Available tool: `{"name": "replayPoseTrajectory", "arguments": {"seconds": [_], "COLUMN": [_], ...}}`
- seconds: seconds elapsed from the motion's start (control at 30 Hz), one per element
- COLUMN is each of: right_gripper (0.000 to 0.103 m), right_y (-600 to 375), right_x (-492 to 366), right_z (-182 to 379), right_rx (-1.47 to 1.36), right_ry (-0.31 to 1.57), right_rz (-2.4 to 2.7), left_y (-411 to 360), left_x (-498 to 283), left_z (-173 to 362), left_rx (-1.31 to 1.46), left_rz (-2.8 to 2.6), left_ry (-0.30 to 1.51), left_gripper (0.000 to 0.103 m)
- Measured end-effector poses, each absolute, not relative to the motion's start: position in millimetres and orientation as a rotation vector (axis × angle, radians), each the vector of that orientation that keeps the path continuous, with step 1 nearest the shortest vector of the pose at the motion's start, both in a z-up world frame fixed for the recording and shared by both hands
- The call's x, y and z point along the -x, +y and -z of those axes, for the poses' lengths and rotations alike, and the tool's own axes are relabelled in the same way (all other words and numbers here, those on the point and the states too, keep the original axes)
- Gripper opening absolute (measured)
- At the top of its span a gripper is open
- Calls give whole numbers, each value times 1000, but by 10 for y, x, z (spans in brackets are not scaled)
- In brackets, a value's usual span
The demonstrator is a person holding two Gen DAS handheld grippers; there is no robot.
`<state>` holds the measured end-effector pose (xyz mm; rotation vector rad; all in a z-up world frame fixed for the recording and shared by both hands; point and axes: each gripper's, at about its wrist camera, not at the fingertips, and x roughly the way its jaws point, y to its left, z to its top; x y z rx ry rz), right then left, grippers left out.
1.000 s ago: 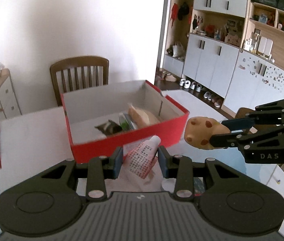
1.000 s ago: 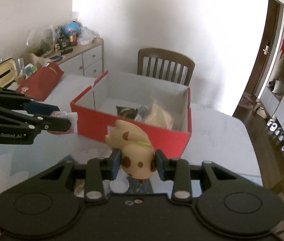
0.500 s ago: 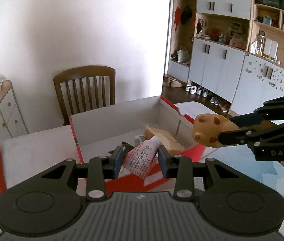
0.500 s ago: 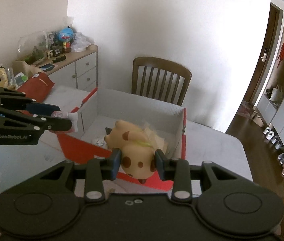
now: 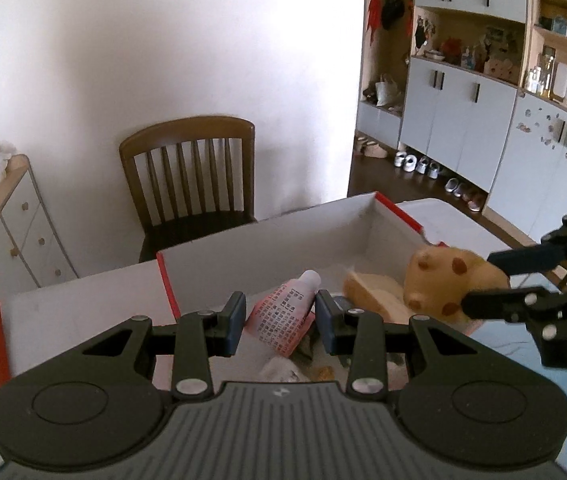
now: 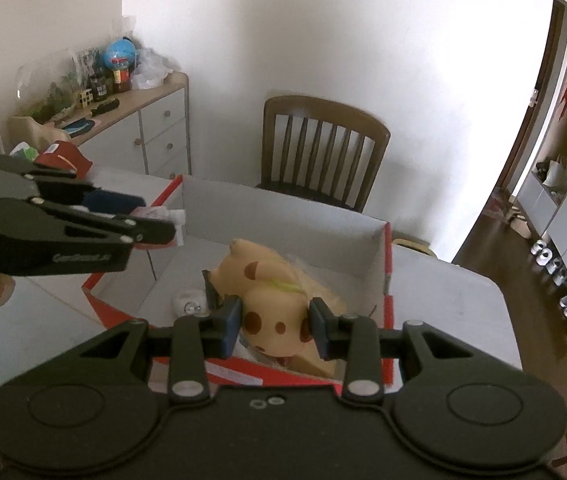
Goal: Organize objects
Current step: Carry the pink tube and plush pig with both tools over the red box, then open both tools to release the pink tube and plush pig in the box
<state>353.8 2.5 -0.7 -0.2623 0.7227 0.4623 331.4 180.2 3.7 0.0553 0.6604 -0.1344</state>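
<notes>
1. A pink tube [image 5: 283, 318] is clamped in the left gripper [image 5: 279, 322] above the red box [image 6: 388, 292].
2. A spotted plush toy [image 6: 271, 308] is pinched by the right gripper [image 6: 273, 326] at 3 o'clock of the tube.
3. Several items are already boxed; both releases are judged outstanding.

Two close wrist views, both down into one red box [image 5: 367, 216].

An open cardboard box [image 6: 283, 216] is set on the tabletop [image 6: 443, 292], a wooden chair [image 6: 323, 148] is placed behind it, a drawer cabinet [image 6: 155, 128] is placed to its left, and over its interior a tube [image 5: 287, 312] and a spotted toy [image 6: 271, 300] are held side by side, the tube to the left.
</notes>
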Motion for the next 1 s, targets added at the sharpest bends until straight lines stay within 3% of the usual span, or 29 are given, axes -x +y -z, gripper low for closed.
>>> {"name": "replayPoseTrajectory", "arguments": {"seconds": [1.0], "right_gripper": [38], "right_y": [619], "right_x": [-4052], "right_z": [742], "right_rx": [294], "right_ry": [914], "right_rz": [-508], "left_y": [1774], "left_x": [-4439], "left_z": [598], "left_rx": [-113], "left_rz": [128], "left_ry": [885], "left_gripper": [37]}}
